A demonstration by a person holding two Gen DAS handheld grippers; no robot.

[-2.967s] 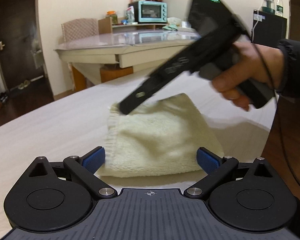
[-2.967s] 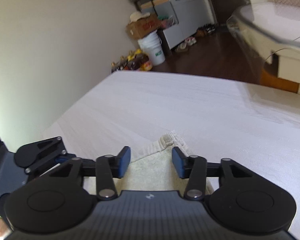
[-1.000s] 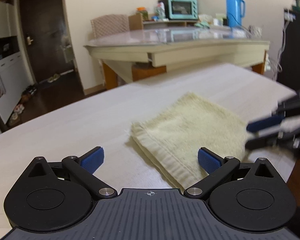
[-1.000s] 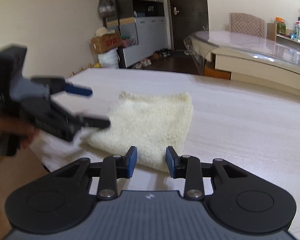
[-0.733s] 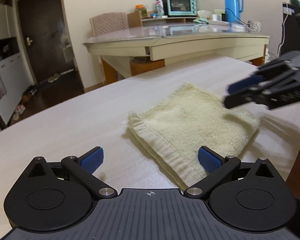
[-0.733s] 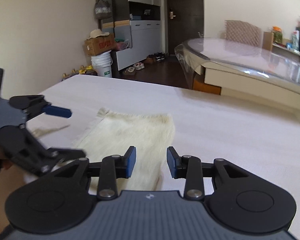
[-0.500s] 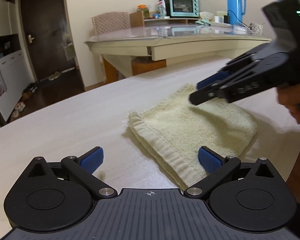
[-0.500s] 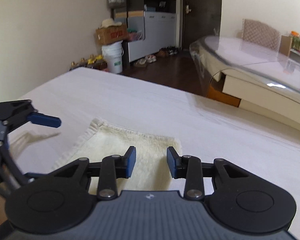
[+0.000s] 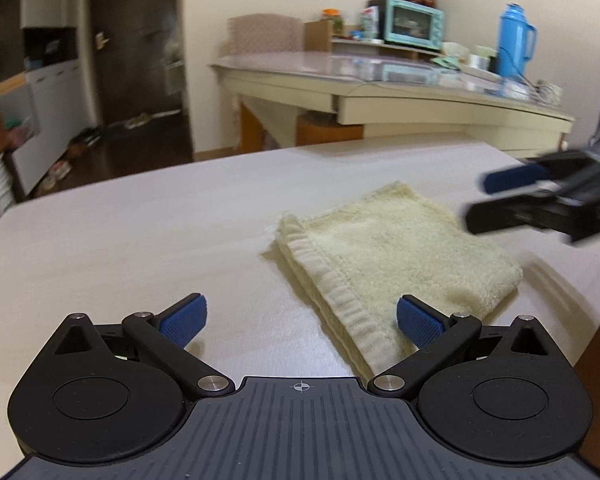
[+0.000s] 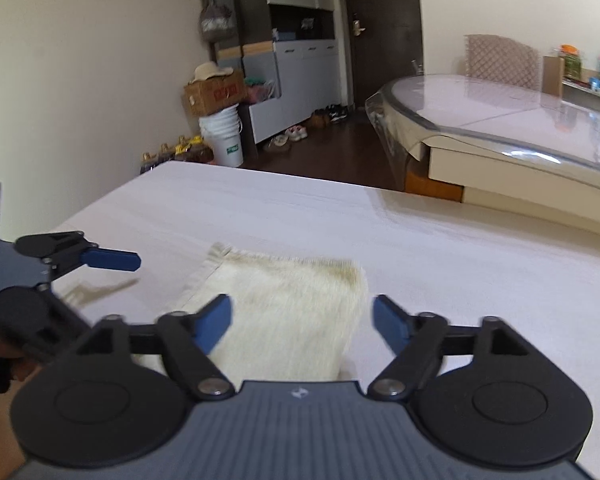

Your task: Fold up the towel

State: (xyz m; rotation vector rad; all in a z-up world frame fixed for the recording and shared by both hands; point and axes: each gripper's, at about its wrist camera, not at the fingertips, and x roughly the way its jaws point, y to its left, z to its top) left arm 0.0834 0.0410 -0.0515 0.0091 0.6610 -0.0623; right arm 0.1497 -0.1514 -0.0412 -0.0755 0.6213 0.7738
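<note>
The towel (image 9: 396, 256) was a cream, fluffy terry cloth, folded into a compact, thick rectangle and lying flat on the pale tabletop. In the left wrist view it sat right of centre, its long axis running from about 5 o'clock up toward 1 o'clock, with a ribbed hem and stacked layers showing along its left edge. In the right wrist view the towel (image 10: 288, 316) lay at centre, its far edge fringed and somewhat blurred.

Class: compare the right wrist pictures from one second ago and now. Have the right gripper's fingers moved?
Yes. The right gripper has opened: its blue fingers, narrowly spaced before, now span the folded cream towel on the white table.
</note>
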